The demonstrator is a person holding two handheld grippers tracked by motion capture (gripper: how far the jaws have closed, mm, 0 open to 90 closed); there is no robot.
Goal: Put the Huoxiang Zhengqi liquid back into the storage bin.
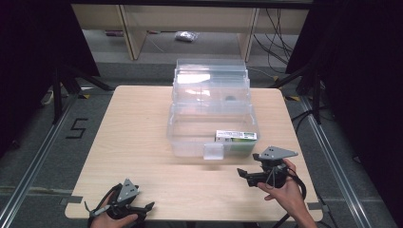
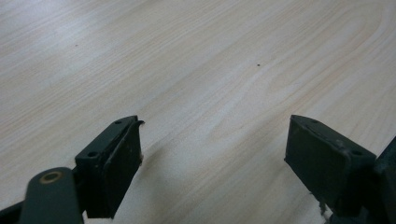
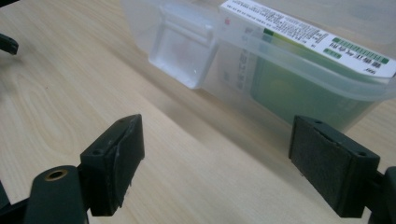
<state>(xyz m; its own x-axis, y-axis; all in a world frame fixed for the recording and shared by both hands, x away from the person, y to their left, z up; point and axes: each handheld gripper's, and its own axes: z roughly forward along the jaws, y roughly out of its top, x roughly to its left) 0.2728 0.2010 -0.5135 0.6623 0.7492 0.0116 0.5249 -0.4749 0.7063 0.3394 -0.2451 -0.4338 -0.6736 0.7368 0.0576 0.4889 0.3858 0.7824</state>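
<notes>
My right gripper (image 1: 243,174), jaws wide and empty, rests near the clear plastic box (image 1: 190,135), whose latch (image 3: 183,56) faces me; a green carton (image 3: 299,88), possibly medicine, lies inside at right.

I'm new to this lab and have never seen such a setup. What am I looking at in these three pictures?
A person sits at a wooden table, holding a two-jaw gripper in each hand. The high view looks down from above: the left gripper is at the near edge, the right gripper is near a clear plastic box. The box stands open, with a green and white carton inside. The other two pictures come from cameras riding on the grippers, looking along their black jaws. Both grippers are open and hold nothing; the right one's camera shows the box's latch.
</notes>
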